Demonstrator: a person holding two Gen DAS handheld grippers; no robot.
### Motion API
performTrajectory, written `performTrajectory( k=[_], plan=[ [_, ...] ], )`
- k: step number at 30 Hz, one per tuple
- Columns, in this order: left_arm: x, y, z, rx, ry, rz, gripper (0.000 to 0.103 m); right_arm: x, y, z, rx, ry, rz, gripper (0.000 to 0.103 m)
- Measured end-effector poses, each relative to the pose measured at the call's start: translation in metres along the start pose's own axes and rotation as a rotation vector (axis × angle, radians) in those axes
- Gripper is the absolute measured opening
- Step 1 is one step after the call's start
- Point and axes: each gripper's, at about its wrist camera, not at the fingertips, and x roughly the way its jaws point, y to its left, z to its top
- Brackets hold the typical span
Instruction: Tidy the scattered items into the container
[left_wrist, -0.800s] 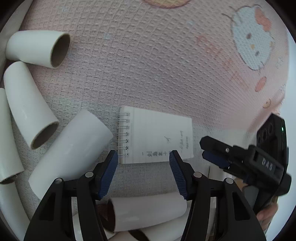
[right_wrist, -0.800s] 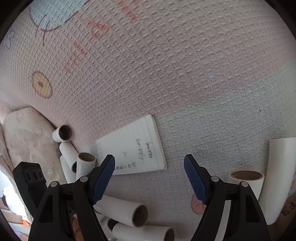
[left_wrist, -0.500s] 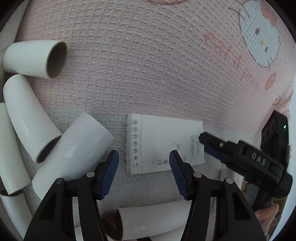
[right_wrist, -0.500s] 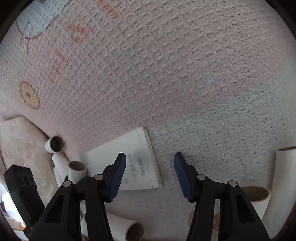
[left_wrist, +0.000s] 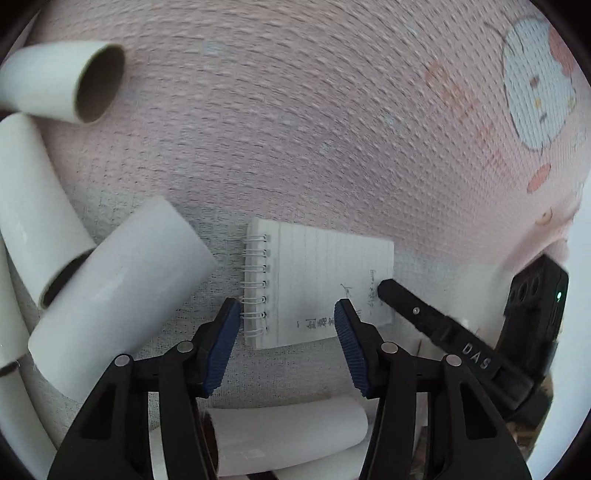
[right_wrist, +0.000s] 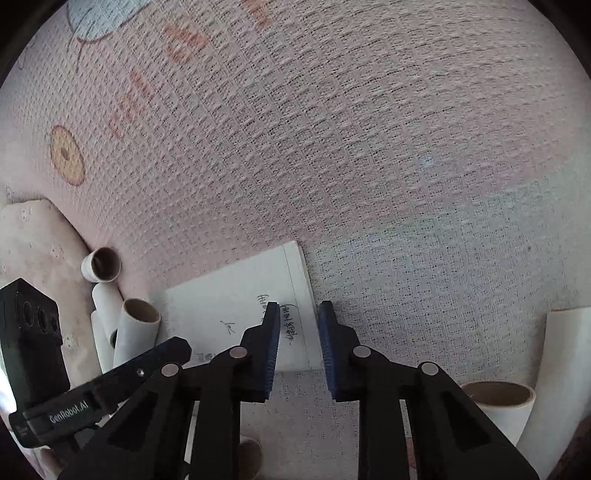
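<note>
A small white spiral notepad (left_wrist: 317, 284) with handwriting lies flat on the pink waffle-weave blanket (left_wrist: 295, 129). My left gripper (left_wrist: 286, 317) is open, its blue pads either side of the notepad's near edge. My right gripper (right_wrist: 297, 325) is partly closed, its jaws straddling the notepad's (right_wrist: 240, 314) right edge without clamping it; it also shows in the left wrist view (left_wrist: 417, 314). Several white cardboard tubes (left_wrist: 114, 291) lie scattered to the left.
More tubes lie at the near edge (left_wrist: 288, 435) and at the right (right_wrist: 498, 402) (right_wrist: 565, 354). A pink pillow (right_wrist: 33, 251) sits at the left. The blanket has a cartoon print (left_wrist: 535, 85). The left gripper's body shows in the right wrist view (right_wrist: 103, 384).
My right gripper's jaws have narrowed a lot and moved in onto the notepad's right edge. My left gripper has come closer to the notepad and stayed open.
</note>
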Motion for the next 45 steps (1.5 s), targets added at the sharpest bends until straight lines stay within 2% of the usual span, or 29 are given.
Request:
performTrajectory(
  k=[2, 6, 10, 13, 15, 16, 18, 19, 20, 21, 23, 30, 35, 37, 42, 45],
  plan=[
    [-0.008, 0.003, 0.001, -0.008, -0.011, 0.008, 0.044, -0.001, -0.002, -0.001, -0.010, 0.006, 0.004, 0.019],
    [-0.049, 0.002, 0.006, 0.023, -0.072, 0.021, 0.042, 0.012, 0.015, -0.007, -0.008, 0.042, 0.049, 0.019],
    [-0.091, -0.031, 0.001, 0.116, -0.171, 0.069, 0.042, 0.023, 0.029, -0.013, 0.027, 0.098, 0.206, 0.019],
    [-0.102, -0.047, -0.007, 0.104, -0.172, 0.092, 0.042, 0.037, 0.036, -0.018, 0.062, 0.150, 0.276, 0.019],
    [-0.100, -0.035, -0.011, 0.069, -0.154, 0.092, 0.042, 0.042, 0.043, -0.021, 0.046, 0.158, 0.269, 0.019],
    [-0.099, -0.016, -0.014, 0.052, -0.142, 0.097, 0.042, 0.035, 0.039, -0.021, 0.027, 0.154, 0.263, 0.019],
    [-0.089, -0.009, -0.015, 0.011, -0.112, 0.092, 0.042, 0.026, 0.036, -0.020, -0.005, 0.154, 0.245, 0.019],
    [-0.085, -0.005, -0.013, -0.006, -0.107, 0.095, 0.038, 0.028, 0.045, -0.021, -0.017, 0.154, 0.235, 0.019],
    [-0.092, 0.005, -0.016, -0.013, -0.118, 0.113, 0.022, 0.032, 0.055, -0.021, -0.029, 0.153, 0.226, 0.019],
    [-0.111, 0.029, -0.024, -0.009, -0.133, 0.131, 0.021, 0.033, 0.060, -0.019, -0.038, 0.156, 0.226, 0.019],
    [-0.119, 0.044, -0.024, -0.008, -0.141, 0.122, 0.020, 0.033, 0.064, -0.018, -0.061, 0.160, 0.229, 0.019],
    [-0.130, 0.050, -0.025, 0.039, -0.173, 0.128, 0.020, 0.033, 0.067, -0.015, -0.154, 0.164, 0.238, 0.024],
    [-0.135, 0.056, -0.022, 0.054, -0.191, 0.132, 0.020, 0.033, 0.075, -0.010, -0.233, 0.133, 0.267, 0.048],
    [-0.116, 0.044, -0.020, 0.051, -0.198, 0.134, 0.020, 0.037, 0.078, -0.008, -0.258, 0.132, 0.299, 0.058],
    [-0.111, 0.054, -0.014, 0.063, -0.193, 0.125, 0.020, 0.049, 0.081, -0.008, -0.211, 0.159, 0.430, 0.058],
    [-0.112, 0.065, -0.012, 0.050, -0.195, 0.117, 0.021, 0.048, 0.091, -0.014, -0.248, 0.127, 0.393, 0.052]
  ],
)
